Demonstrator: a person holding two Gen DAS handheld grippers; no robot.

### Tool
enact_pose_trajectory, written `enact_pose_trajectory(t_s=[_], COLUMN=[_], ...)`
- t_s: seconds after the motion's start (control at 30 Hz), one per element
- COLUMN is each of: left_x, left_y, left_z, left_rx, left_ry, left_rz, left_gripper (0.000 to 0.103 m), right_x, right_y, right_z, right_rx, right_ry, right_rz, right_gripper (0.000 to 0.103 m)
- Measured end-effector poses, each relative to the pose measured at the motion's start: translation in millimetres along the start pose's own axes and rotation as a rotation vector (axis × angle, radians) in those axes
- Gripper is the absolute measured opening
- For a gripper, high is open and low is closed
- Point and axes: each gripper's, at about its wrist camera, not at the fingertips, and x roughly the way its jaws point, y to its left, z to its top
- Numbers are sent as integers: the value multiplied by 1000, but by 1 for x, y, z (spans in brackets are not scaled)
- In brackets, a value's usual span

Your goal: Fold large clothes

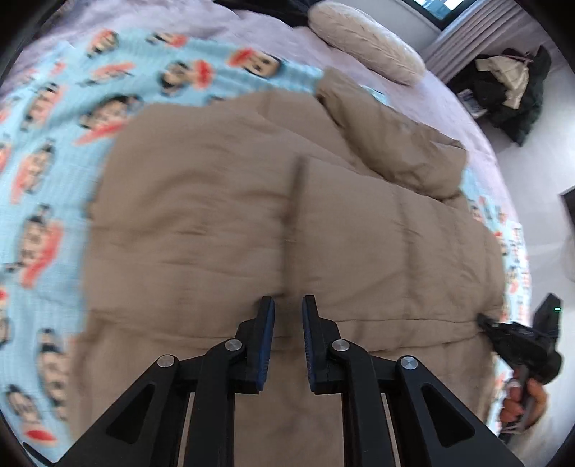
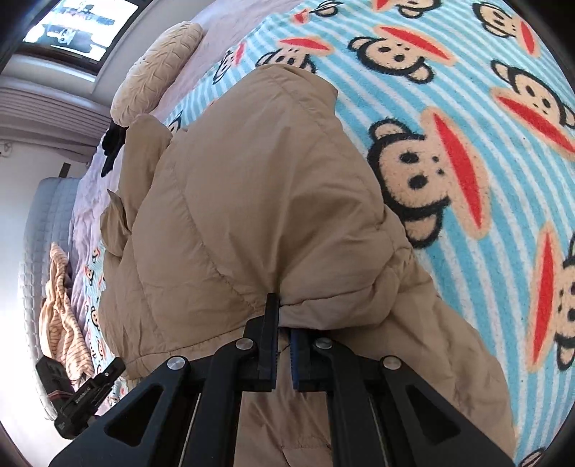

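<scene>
Left wrist view: a bed in pale lilac sheets carries a blue monkey-print blanket, and on that blanket lies the tan puffer jacket, spread wide, one sleeve angled toward the pillow at the head end. My left gripper has its fingers nearly together, and they seem to pinch a ridge of the jacket's hem, though blur hides the contact. My right gripper bites the hem near the blanket's right edge. No containers here.

Right wrist view: the same blanket, sharp now. My right gripper is clamped on a gathered fold of the jacket. I judge it light, puffy, slippery, springy; seams and hem give the surest hold.
</scene>
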Motion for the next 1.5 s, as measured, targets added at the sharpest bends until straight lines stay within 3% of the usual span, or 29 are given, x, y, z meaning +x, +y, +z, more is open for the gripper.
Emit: enact_pose_trajectory(t_s=[0.1,0.23,0.33,0.43,0.5,0.57,0.7,0.9,1.23,1.5], left_x=[-19,-26,-12,9,26,39,52,61,5,-34], left_y=[6,-15,-40,-52,-48,-38,-23,-34,-36,-31], left_z=[4,16,26,32,31,29,27,26,10,-39], left_rx=[-6,42,70,73,72,57,35,114,153,136], left_ry=[-31,-71,-72,-72,-61,-43,-34,-43,-62,-78], left_rz=[0,-47,-78,-54,-1,28,16,74,136,201], left_gripper=[16,16,16,16,16,16,16,16,16,16], right_x=[-2,-27,-52,-68,-65,-52,-18,-5,-49,-76], right_y=[7,26,40,39,32,24,0,-5,3,-8], right_z=[-3,-17,-16,12,30,37,29,24,-4,-55], right_rx=[-38,-187,-276,-274,-257,-270,-279,-303,-312,-249], right_ry=[16,31,-43,-143,-144,-113,-56,-102,-129,-59], right_rz=[-3,1,8,-45,-32,-78,-143,-192,-234,-191], right_gripper=[7,10,10,10,10,10,5,5,6,8])
